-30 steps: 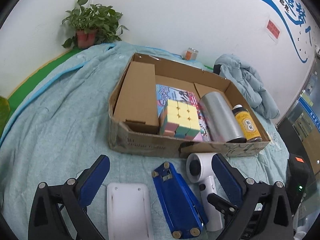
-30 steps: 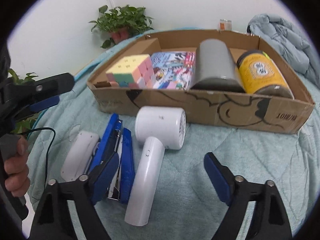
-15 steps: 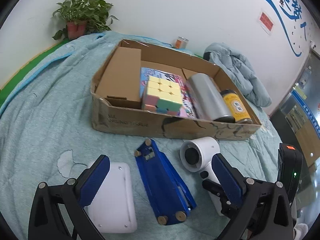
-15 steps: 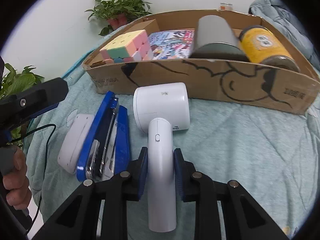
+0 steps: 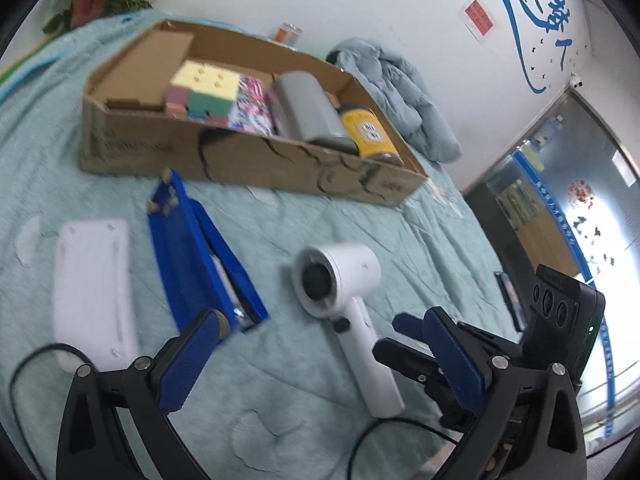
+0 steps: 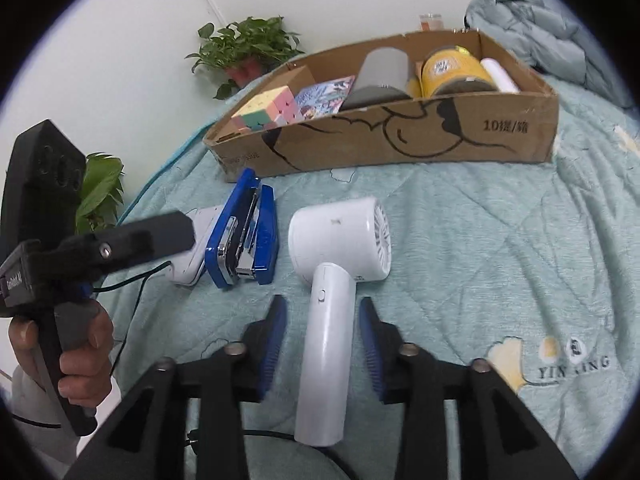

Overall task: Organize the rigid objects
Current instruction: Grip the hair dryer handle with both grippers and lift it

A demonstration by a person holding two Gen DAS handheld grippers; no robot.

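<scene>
A white hair dryer (image 6: pixel 332 280) lies on the teal quilt, its handle between my right gripper's (image 6: pixel 322 340) open jaws, which stand apart from it on both sides. It also shows in the left wrist view (image 5: pixel 344 304). A blue stapler (image 6: pixel 244 236) and a flat white device (image 5: pixel 92 284) lie to its left. The cardboard box (image 6: pixel 400 140) behind holds a pastel cube (image 6: pixel 268 114), a booklet, a grey cylinder (image 6: pixel 380 76) and a yellow jar (image 6: pixel 452 70). My left gripper (image 5: pixel 320 356) is open and empty, above the quilt.
A potted plant (image 6: pixel 244 48) stands at the back by the wall. A grey-blue jacket (image 6: pixel 540 36) lies behind the box's right end. A black cable (image 5: pixel 380 432) runs over the quilt near the grippers. A small can (image 5: pixel 286 34) stands behind the box.
My right gripper, shut on the dryer handle half a second ago, has opened and drawn back a little. My left gripper has pulled back and swung right, still open.
</scene>
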